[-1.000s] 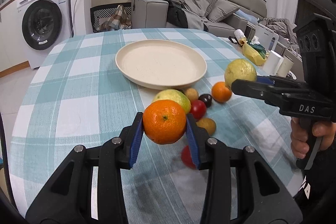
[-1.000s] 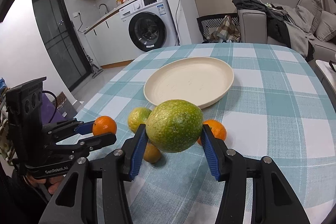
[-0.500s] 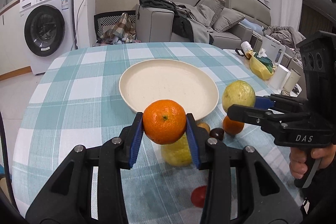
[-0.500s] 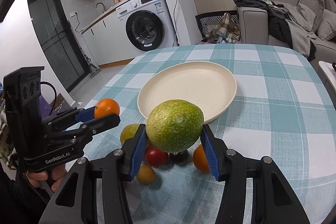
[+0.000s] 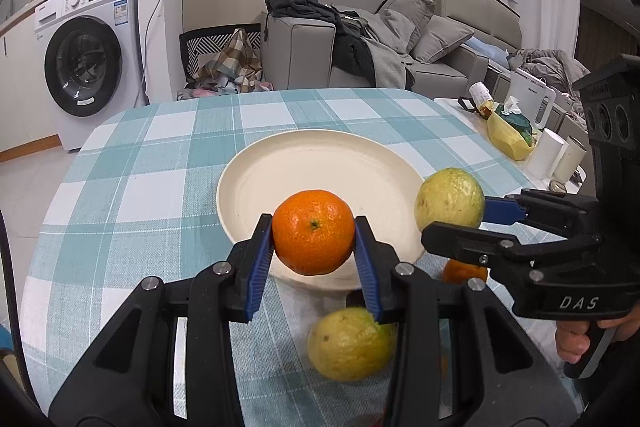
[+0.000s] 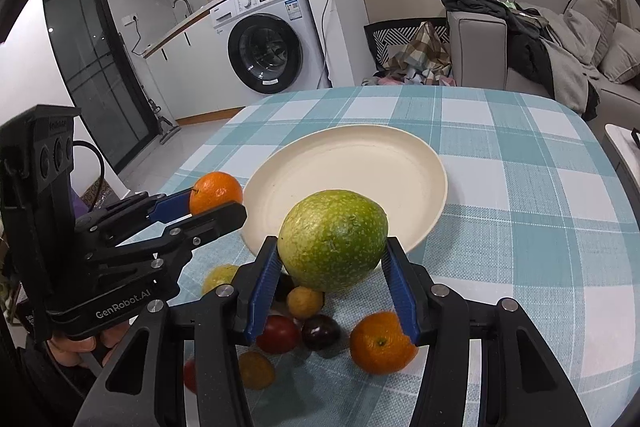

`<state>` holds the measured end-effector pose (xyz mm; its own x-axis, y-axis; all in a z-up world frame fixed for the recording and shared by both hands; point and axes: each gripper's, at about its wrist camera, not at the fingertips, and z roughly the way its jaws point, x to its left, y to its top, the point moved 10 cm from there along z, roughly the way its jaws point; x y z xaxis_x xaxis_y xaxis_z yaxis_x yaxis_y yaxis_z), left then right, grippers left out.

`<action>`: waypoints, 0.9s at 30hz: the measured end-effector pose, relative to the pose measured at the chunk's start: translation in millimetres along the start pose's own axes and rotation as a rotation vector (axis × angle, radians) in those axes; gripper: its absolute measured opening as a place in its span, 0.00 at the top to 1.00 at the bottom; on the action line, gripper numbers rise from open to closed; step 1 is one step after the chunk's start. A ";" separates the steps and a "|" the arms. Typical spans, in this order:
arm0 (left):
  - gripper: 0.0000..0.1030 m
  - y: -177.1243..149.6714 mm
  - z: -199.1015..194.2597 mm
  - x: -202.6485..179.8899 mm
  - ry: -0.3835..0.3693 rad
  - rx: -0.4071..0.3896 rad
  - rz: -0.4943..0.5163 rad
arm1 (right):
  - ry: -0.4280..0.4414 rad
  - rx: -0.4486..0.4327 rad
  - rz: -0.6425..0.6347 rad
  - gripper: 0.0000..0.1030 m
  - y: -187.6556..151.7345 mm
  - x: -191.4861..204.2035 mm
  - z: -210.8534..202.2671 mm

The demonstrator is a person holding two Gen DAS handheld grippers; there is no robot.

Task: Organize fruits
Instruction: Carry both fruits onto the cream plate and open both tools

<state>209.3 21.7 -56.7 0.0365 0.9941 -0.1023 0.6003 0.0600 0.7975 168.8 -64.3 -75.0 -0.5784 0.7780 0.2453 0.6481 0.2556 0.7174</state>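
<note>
My left gripper point(image 5: 314, 247) is shut on an orange mandarin point(image 5: 313, 237), held over the near rim of the cream plate point(image 5: 304, 163). My right gripper point(image 6: 333, 269) is shut on a big green-yellow guava point(image 6: 333, 245), held over the plate's near edge point(image 6: 400, 147). Each gripper shows in the other's view: the right point(image 5: 456, 215) with its guava point(image 5: 448, 199), the left point(image 6: 212, 203) with its mandarin point(image 6: 216, 191). On the cloth below lie a yellow-green fruit point(image 5: 348, 343), a second mandarin point(image 6: 380, 343), a dark plum point(image 6: 320, 331), a red tomato point(image 6: 278, 333) and small yellow fruits point(image 6: 305, 301).
The round table has a teal checked cloth point(image 5: 160, 155). A side table at right holds a yellow bag point(image 5: 508, 139) and white cups point(image 5: 546, 159). A washing machine point(image 5: 88, 55) and a grey sofa point(image 5: 360, 55) stand beyond the table.
Both grippers have lifted their fruit and moved forward, from above the loose pile to the near rim of the plate. Both grips are unchanged.
</note>
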 end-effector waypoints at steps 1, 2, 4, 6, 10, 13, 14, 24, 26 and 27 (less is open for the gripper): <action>0.65 0.5 2.4 -0.4 0.002 0.002 0.003 | 0.001 0.000 0.000 0.49 0.9 -0.4 1.1; 0.65 1.2 5.2 -0.2 0.003 0.005 0.003 | 0.001 0.000 0.002 0.49 1.8 -1.0 1.9; 0.65 1.7 10.0 0.0 0.000 0.011 0.000 | 0.002 0.006 0.006 0.49 2.9 -1.6 5.3; 0.65 1.9 14.4 0.5 0.001 0.013 0.000 | -0.004 0.012 0.000 0.49 3.3 -2.5 7.8; 0.65 -0.4 23.0 3.1 0.000 0.026 -0.009 | -0.008 0.020 0.000 0.49 4.2 -4.0 12.6; 0.65 -2.0 29.8 4.3 0.002 0.038 -0.008 | -0.018 0.029 -0.001 0.49 4.7 -5.9 18.2; 0.65 -2.7 30.9 4.4 0.003 0.040 -0.009 | -0.020 0.033 -0.002 0.49 4.9 -6.4 20.1; 0.65 -13.4 48.1 6.5 0.010 0.084 -0.011 | -0.047 0.076 -0.015 0.49 0.8 -12.2 41.6; 0.65 -14.6 49.0 7.7 0.006 0.091 -0.021 | -0.051 0.076 -0.023 0.49 2.1 -11.8 43.6; 0.65 -14.9 49.5 8.7 0.005 0.093 -0.025 | -0.052 0.080 -0.024 0.49 2.5 -11.9 45.0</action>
<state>240.2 24.9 -98.9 0.0168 0.9928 -0.1187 0.6725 0.0766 0.7361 199.5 -47.1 -105.4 -0.5694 0.7990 0.1932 0.6727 0.3178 0.6682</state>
